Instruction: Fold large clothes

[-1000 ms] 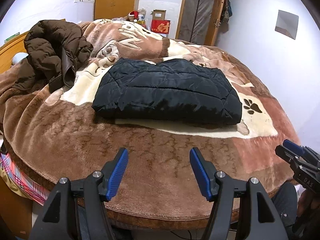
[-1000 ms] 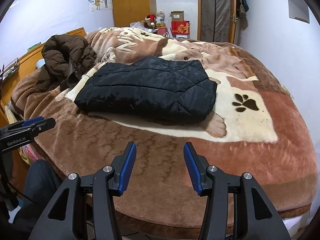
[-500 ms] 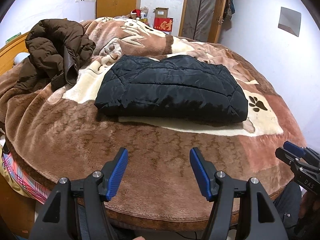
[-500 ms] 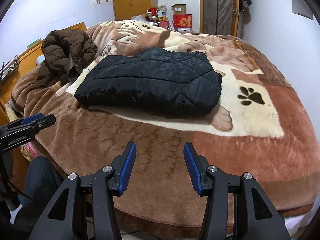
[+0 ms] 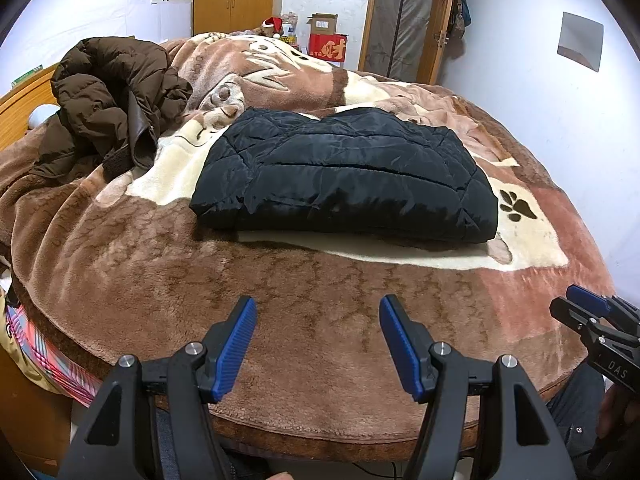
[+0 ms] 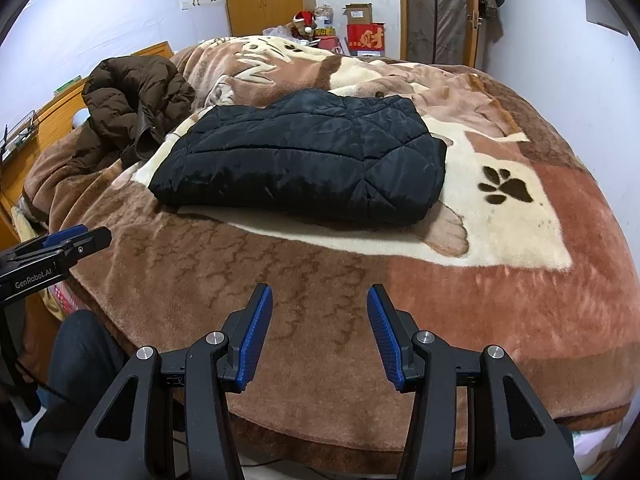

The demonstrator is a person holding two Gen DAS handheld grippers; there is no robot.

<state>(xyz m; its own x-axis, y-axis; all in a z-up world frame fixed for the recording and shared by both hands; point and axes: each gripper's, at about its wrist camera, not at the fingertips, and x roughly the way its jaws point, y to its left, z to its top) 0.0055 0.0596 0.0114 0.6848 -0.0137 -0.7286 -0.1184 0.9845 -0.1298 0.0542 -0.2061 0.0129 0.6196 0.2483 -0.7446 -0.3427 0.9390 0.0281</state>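
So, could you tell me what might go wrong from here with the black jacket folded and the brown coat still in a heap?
The brown coat is crumpled, with a flap hanging out; a pinch may catch only one layer. Dragging it forward could nudge the folded black jacket beside it and loosen the fold. Both the left gripper and the right gripper are open at the bed's near edge, so reaching the coat means stretching.

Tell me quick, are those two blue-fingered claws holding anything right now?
Left gripper: open, holding nothing, above the blanket.
Right gripper: open, holding nothing, short of the black jacket.
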